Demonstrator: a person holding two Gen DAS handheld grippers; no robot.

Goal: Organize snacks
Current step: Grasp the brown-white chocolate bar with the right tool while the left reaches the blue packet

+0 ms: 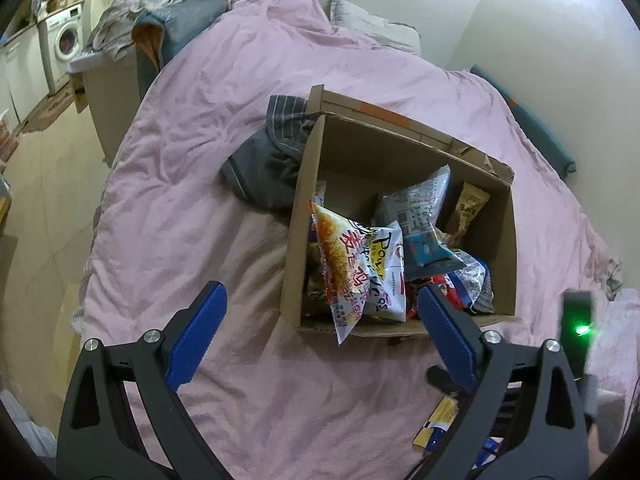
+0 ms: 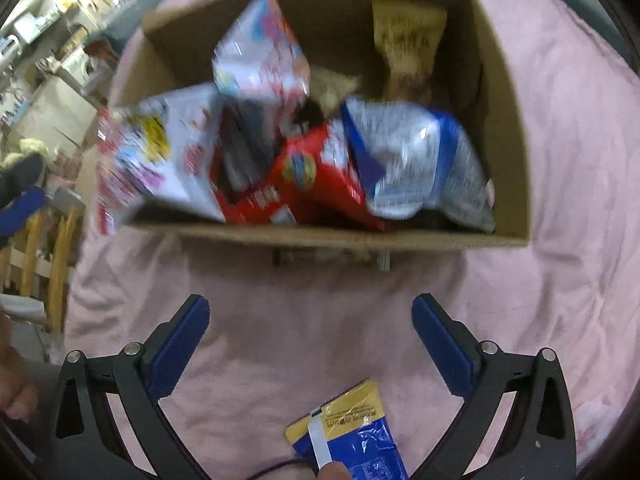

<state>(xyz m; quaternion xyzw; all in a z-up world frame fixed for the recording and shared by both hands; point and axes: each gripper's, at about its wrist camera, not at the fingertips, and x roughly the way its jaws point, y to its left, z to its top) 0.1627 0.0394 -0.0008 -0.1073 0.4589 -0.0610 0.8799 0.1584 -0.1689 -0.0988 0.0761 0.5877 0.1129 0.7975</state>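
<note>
An open cardboard box (image 1: 296, 240) (image 2: 500, 120) sits on a pink bedspread (image 1: 200, 160) and holds several snack bags. A white and orange noodle bag (image 1: 344, 264) leans over the box's near left corner. In the right wrist view, a red pack (image 2: 312, 176) and a blue and white bag (image 2: 420, 160) lie at the front of the box. My left gripper (image 1: 320, 288) hangs open just before the box with nothing between its fingers. My right gripper (image 2: 311, 300) is open over bare bedspread. A yellow and blue packet (image 2: 348, 428) (image 1: 436, 428) lies on the bed near its base.
A grey striped garment (image 1: 268, 160) lies against the box's far left side. Laundry piles up beyond the bed's left edge, with a washing machine (image 1: 66, 40) behind it. A wall bounds the bed on the far right. A hand (image 2: 16, 392) shows at the left edge.
</note>
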